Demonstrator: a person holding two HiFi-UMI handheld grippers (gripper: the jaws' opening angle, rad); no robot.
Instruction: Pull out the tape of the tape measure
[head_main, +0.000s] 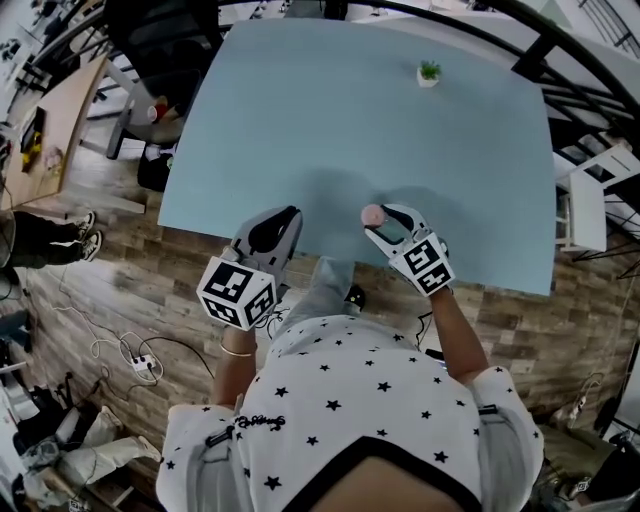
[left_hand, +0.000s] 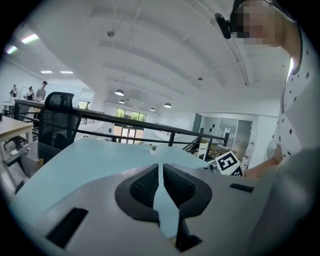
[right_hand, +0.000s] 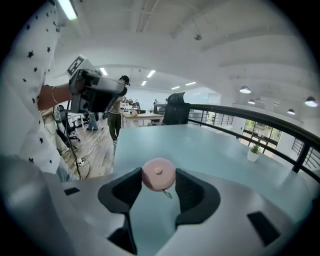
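A round pink tape measure (head_main: 372, 214) is held above the near edge of the light blue table (head_main: 350, 120). My right gripper (head_main: 384, 220) is shut on it. In the right gripper view both pads press the pink case (right_hand: 158, 173) from the sides, and a small metal tab (right_hand: 168, 194) hangs below it. No tape shows outside the case. My left gripper (head_main: 290, 214) hovers to the left at about the same height, its jaws shut with nothing between them (left_hand: 161, 169). The two grippers are apart.
A small potted plant (head_main: 429, 73) stands at the table's far right. A black office chair (right_hand: 175, 107) sits at the far left corner, and a dark railing runs behind the table. Cables and a power strip (head_main: 142, 362) lie on the wooden floor.
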